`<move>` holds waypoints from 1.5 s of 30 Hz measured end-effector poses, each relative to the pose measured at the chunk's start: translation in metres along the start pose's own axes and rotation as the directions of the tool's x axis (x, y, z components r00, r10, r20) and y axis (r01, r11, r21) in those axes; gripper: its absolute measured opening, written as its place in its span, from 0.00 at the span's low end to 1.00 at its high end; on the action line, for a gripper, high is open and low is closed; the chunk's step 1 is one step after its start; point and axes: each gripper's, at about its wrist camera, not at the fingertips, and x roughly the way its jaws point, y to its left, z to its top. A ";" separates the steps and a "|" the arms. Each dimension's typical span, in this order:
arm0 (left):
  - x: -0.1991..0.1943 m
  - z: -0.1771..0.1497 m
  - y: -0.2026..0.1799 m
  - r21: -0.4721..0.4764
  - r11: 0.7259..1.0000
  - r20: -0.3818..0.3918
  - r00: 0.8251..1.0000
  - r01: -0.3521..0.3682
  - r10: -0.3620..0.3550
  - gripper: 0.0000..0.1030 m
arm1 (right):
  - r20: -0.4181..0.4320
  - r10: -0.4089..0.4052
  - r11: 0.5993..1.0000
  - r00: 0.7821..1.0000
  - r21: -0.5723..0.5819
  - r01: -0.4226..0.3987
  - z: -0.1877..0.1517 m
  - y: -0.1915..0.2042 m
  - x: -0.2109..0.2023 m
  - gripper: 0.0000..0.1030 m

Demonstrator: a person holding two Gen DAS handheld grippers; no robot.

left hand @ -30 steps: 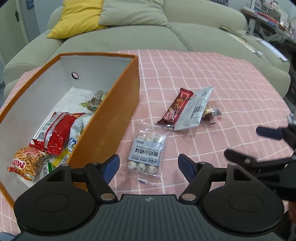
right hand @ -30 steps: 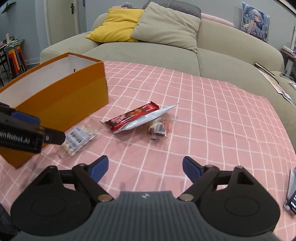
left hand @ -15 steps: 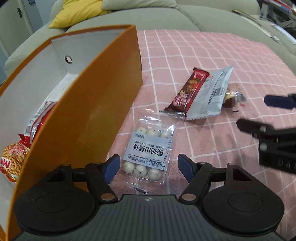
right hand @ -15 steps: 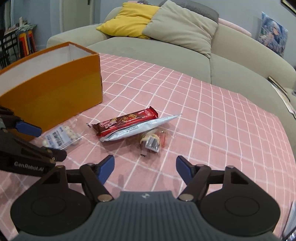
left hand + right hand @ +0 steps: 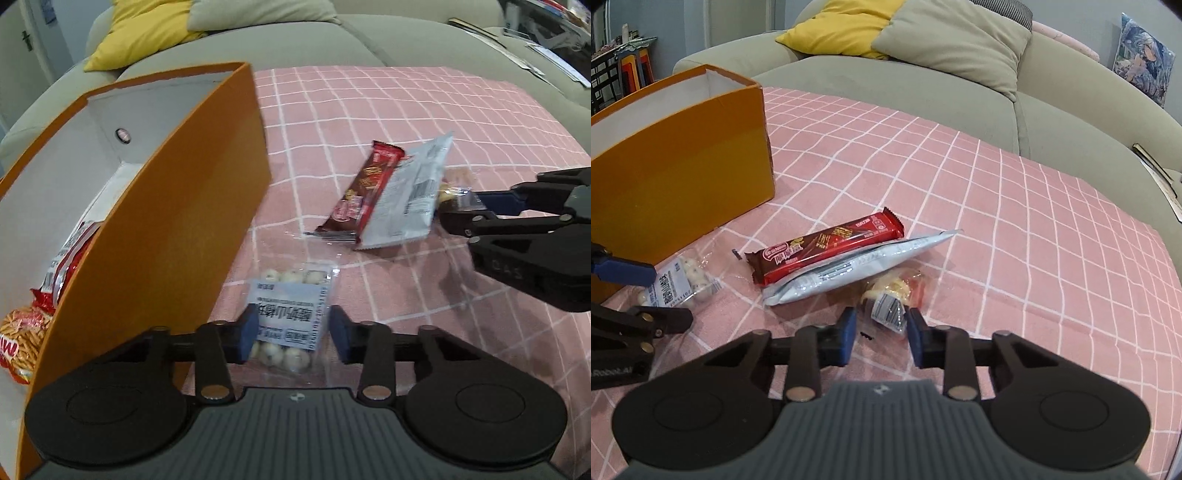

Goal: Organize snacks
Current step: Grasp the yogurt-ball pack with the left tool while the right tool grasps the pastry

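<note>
A clear bag of white yogurt balls [image 5: 288, 317] lies on the pink checked cloth beside the orange box [image 5: 192, 229]. My left gripper [image 5: 291, 334] straddles the bag, its jaws narrowed around it with a small gap on the right. My right gripper [image 5: 880, 328] straddles a small clear-wrapped candy [image 5: 892, 295], its jaws narrowed but not quite touching it. A red chocolate bar [image 5: 827, 245] lies on a silver packet [image 5: 857, 267] between them. The box [image 5: 672, 166] holds several snack packs [image 5: 22, 328].
A grey-green sofa [image 5: 923, 96] with a yellow cushion [image 5: 842, 26] and a beige cushion stands behind the table. The pink cloth [image 5: 1015, 221] stretches to the right. Papers lie on the sofa at the far right [image 5: 1160, 177].
Both grippers moved down and forward to their snacks. The jaws of both narrowed from wide open to close around the bag and the candy.
</note>
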 end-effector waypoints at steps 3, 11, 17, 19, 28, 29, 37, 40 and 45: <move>-0.003 -0.001 -0.003 0.010 1.000 0.010 1.000 -0.005 0.005 0.34 | 0.001 0.003 1.000 1.000 0.004 -0.003 -0.005 0.001 -0.007 0.19; -0.016 -0.008 0.001 -0.055 0.996 0.037 0.997 0.069 -0.067 0.00 | -0.001 0.009 0.998 1.000 0.056 -0.009 -0.028 0.008 -0.040 0.15; -0.024 -0.020 -0.001 -0.087 0.990 0.031 0.994 0.107 -0.104 0.00 | -0.002 0.032 0.994 0.999 0.103 -0.032 -0.048 0.019 -0.067 0.08; -0.029 -0.021 0.000 -0.079 0.993 0.042 0.996 0.086 -0.083 0.06 | -0.001 0.044 0.993 0.999 0.109 -0.044 -0.054 0.022 -0.073 0.08; -0.032 -0.027 0.006 -0.076 0.993 0.060 0.994 -0.090 0.095 0.60 | 0.028 0.016 0.989 0.999 0.144 -0.020 -0.054 0.016 -0.082 0.48; -0.030 -0.030 0.005 -0.082 0.991 0.052 0.992 -0.110 0.115 0.60 | 0.030 0.015 0.989 0.999 0.147 -0.019 -0.054 0.015 -0.082 0.48; -0.020 -0.043 -0.001 -0.082 0.991 0.001 0.995 -0.104 0.104 0.52 | 0.008 0.050 0.986 0.999 0.158 -0.051 -0.054 0.020 -0.072 0.39; -0.019 -0.046 0.001 -0.118 0.990 -0.004 0.997 -0.073 0.073 0.33 | -0.011 0.048 0.987 0.999 0.157 -0.045 -0.053 0.023 -0.065 0.20; -0.019 -0.044 0.005 -0.155 0.988 -0.008 1.000 -0.021 0.020 0.06 | -0.022 0.043 0.985 0.999 0.167 -0.039 -0.056 0.020 -0.065 0.07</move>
